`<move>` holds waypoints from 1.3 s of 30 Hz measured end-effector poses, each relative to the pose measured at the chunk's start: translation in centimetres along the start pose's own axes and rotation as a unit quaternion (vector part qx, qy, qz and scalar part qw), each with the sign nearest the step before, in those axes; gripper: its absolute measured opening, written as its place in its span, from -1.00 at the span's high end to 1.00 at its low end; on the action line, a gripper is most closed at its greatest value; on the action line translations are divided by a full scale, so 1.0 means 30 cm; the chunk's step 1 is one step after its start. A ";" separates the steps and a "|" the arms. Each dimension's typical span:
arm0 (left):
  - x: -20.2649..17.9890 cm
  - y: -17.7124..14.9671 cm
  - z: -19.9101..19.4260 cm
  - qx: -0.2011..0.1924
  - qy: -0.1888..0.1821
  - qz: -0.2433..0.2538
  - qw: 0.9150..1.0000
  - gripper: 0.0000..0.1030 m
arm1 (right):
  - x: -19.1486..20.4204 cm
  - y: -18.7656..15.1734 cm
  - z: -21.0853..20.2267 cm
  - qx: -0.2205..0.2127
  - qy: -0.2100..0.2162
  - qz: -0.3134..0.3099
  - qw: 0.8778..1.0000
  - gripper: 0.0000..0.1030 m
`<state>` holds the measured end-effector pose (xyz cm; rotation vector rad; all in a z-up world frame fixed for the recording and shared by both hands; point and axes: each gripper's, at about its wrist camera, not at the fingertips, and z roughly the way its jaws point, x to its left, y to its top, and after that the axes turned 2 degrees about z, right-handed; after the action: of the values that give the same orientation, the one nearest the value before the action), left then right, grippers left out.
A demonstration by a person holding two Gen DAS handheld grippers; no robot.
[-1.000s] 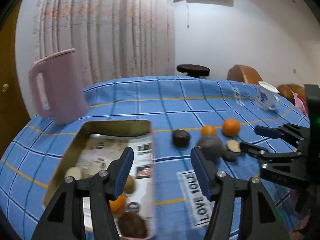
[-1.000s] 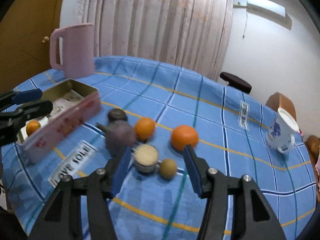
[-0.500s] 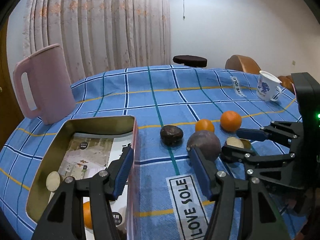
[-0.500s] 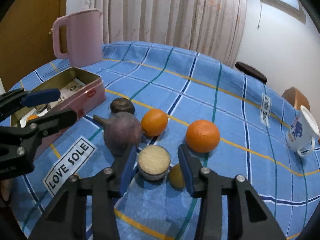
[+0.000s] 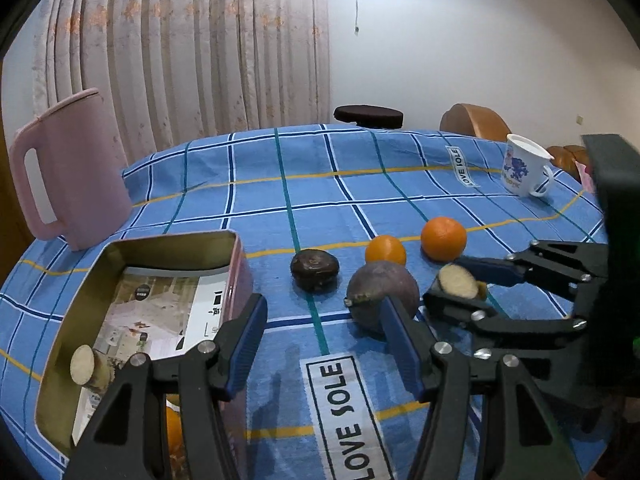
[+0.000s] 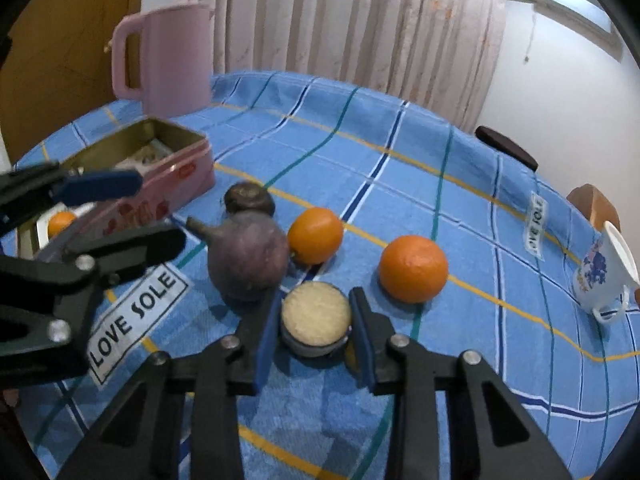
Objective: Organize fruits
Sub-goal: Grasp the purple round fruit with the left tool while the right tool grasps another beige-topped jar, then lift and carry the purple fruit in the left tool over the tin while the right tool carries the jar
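The right gripper (image 6: 314, 330) has just been closing, and its blue pads now press both sides of a cut fruit piece (image 6: 315, 316) with a pale round face, resting on the blue checked tablecloth (image 6: 400, 184). Just beyond its left finger sits a purple round fruit (image 6: 248, 258), with two oranges (image 6: 413, 268) farther ahead. The left gripper (image 5: 324, 328) hangs open and empty, the open tin (image 5: 132, 256) under its left finger.
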<state>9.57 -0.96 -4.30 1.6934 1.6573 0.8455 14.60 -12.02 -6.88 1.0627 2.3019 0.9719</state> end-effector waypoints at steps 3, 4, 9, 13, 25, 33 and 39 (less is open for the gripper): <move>-0.008 0.001 0.005 0.001 -0.005 -0.002 1.000 -0.19 | -0.040 -0.004 -0.032 -0.022 -0.007 0.038 0.999 0.27; -0.014 0.002 0.008 0.002 -0.008 -0.001 1.000 -0.19 | -0.059 -0.006 -0.043 -0.030 -0.010 0.054 0.998 0.27; -0.054 0.007 0.043 0.015 -0.022 0.007 1.000 -0.19 | -0.142 -0.018 -0.090 -0.064 -0.021 0.121 0.990 0.27; -0.079 0.022 0.082 0.029 -0.039 0.010 0.999 -0.19 | -0.153 -0.013 -0.099 -0.070 -0.028 0.128 0.989 0.27; -0.061 0.041 0.165 0.066 -0.093 -0.026 0.993 -0.03 | -0.143 -0.018 -0.100 -0.069 -0.027 0.124 0.990 0.27; -0.035 0.036 0.135 0.044 -0.086 -0.041 0.994 -0.03 | -0.133 -0.020 -0.106 -0.076 -0.030 0.118 0.990 0.27; -0.039 0.037 0.101 0.019 -0.066 -0.034 0.997 -0.03 | -0.126 -0.020 -0.114 -0.084 -0.031 0.115 0.989 0.27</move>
<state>12.63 -2.13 -5.29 1.6724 1.6399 0.6583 14.54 -16.69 -4.72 1.2854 2.0392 1.1797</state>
